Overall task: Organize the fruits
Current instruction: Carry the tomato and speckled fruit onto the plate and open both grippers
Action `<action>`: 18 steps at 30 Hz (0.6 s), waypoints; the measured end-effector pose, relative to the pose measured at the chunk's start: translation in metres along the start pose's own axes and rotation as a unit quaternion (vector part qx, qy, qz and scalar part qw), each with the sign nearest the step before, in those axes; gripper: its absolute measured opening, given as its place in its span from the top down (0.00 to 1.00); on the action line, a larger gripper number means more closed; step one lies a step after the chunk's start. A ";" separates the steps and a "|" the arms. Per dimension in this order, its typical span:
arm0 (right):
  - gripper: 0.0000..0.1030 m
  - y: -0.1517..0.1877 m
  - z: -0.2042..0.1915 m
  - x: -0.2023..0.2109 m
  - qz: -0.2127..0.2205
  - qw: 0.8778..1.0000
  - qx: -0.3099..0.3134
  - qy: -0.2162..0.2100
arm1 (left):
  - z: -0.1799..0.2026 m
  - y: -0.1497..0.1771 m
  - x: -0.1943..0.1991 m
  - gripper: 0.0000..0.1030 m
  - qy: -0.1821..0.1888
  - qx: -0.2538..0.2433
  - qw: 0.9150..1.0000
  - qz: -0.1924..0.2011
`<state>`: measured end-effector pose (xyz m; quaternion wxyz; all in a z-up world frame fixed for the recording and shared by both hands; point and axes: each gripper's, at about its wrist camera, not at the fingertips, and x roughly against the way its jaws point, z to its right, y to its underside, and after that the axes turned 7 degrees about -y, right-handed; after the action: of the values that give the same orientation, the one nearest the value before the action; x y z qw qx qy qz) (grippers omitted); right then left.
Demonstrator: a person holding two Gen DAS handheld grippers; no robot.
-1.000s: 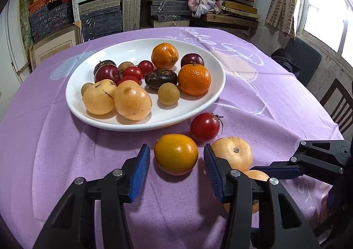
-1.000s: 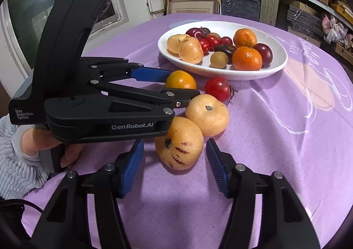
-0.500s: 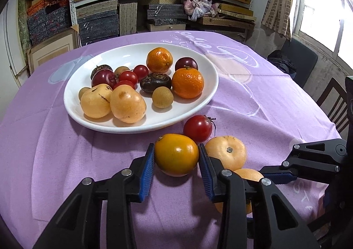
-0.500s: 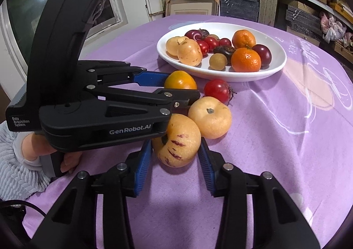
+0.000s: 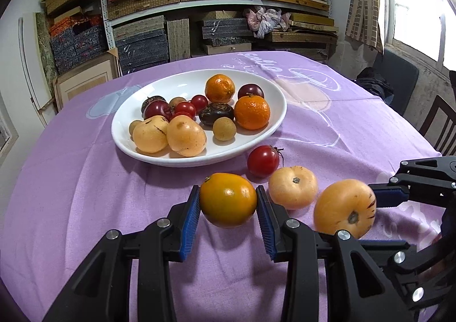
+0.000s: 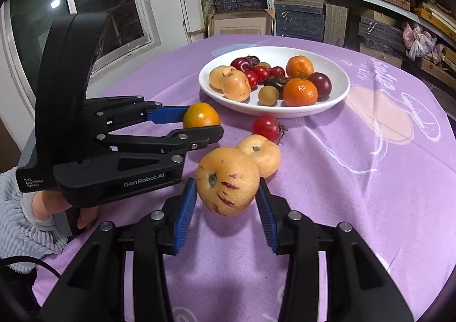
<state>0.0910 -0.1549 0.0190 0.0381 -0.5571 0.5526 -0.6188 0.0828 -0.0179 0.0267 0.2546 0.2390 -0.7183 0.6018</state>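
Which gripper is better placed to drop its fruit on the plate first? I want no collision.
Left, probably. The left gripper grips the orange fruit nearer the white plate; the right gripper holds the striped fruit farther back.

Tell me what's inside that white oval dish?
The white oval dish holds two oranges, two yellow pears, red tomatoes, dark plums and small brown fruits; anything beneath them is covered.

Left wrist view: low over the near edge of the purple-clothed table (image 5: 71, 193), facing across it to the white plate (image 5: 125, 139) and the shelves behind.

Right wrist view: same near edge, further right, angled left toward the window wall; close to the cloth.

Shared: plate, loose fruit between plate and near edge; each view catches the other gripper.
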 end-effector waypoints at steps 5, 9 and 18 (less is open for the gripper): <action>0.60 0.005 0.006 0.025 0.035 0.999 -0.020 0.008 | -0.009 -0.002 0.015 0.62 -0.021 0.010 1.000 0.019; 0.60 0.006 0.009 0.045 0.064 0.997 -0.035 0.016 | -0.019 -0.006 0.030 0.62 -0.038 0.022 0.998 0.036; 0.60 -0.025 0.017 0.100 0.132 0.990 -0.038 0.036 | -0.036 -0.032 0.065 0.62 -0.069 0.019 0.995 0.070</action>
<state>0.0799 -0.2225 0.0981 0.0783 -0.4581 0.6454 -0.6062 0.0573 0.0096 0.0986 0.1567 0.2336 -0.7374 0.6141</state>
